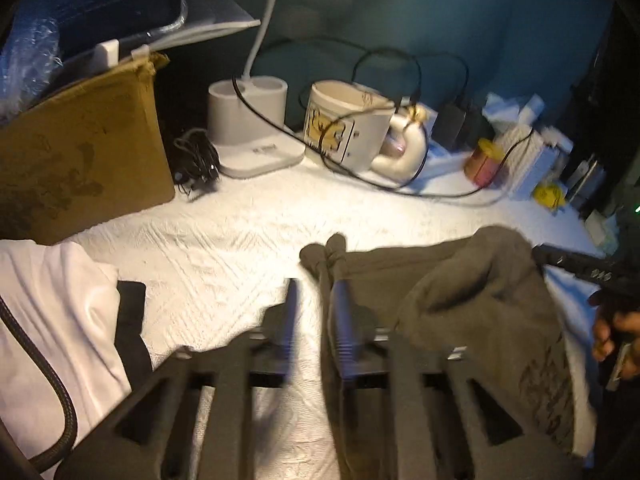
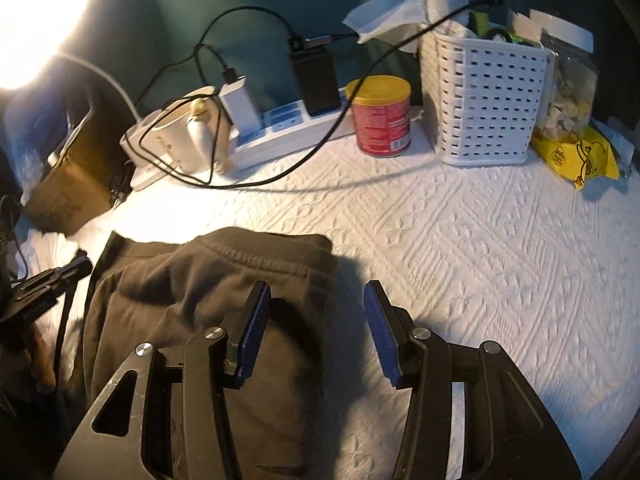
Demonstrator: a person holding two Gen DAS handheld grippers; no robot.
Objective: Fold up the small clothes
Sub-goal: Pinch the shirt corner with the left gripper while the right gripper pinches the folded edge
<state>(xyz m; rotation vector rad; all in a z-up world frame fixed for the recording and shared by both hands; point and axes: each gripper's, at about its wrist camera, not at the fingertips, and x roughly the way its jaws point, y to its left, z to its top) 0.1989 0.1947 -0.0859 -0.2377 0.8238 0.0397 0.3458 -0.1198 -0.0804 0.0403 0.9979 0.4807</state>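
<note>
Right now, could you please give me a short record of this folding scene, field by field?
surface: white textured cloth
garment being folded: dark olive garment, bunched, one layer turned over itself
left gripper: jaws slightly apart over the garment's left edge; blur hides whether the pads touch the cloth
right gripper: open, left finger over the garment, right finger over bare cloth
other clothes: white garment lying at the left
back row: mug, red can, white basket, power strip
</note>
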